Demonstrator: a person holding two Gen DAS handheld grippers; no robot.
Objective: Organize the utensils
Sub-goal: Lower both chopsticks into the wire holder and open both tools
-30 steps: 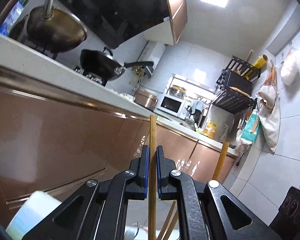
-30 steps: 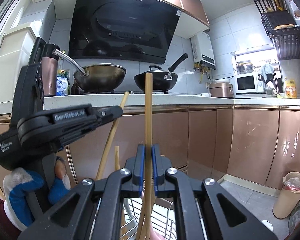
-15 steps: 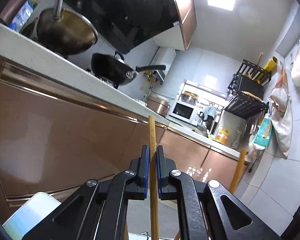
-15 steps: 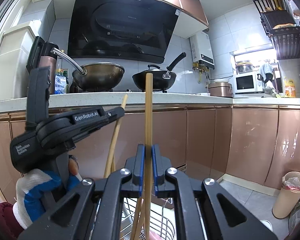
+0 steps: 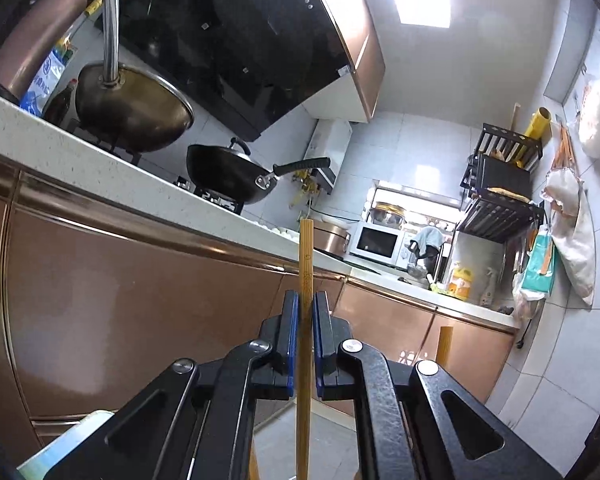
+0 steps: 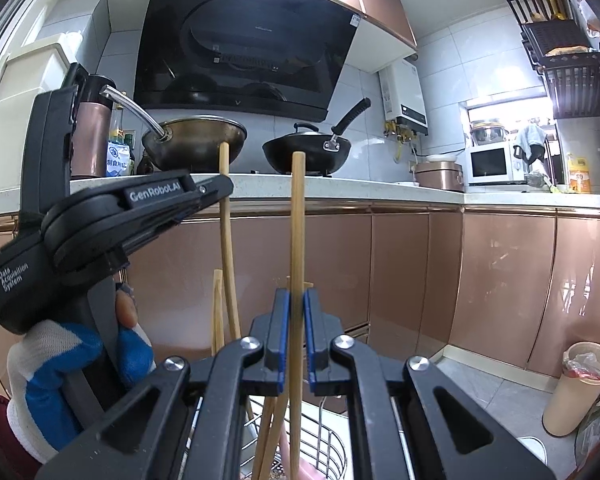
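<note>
Chopsticks (image 6: 220,332) beside wire rack (image 6: 331,452), wok (image 6: 196,148) beyond

chopstick A (image 5: 304,264): bamboo, upright | chopstick B (image 6: 297,220): bamboo, seemingly upright

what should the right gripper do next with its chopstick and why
Probably lower it straight down. The right hand-held gripper is shut on a thin upright bamboo chopstick, whose lower end hangs over the round wire utensil basket where other wooden sticks already stand.
</note>
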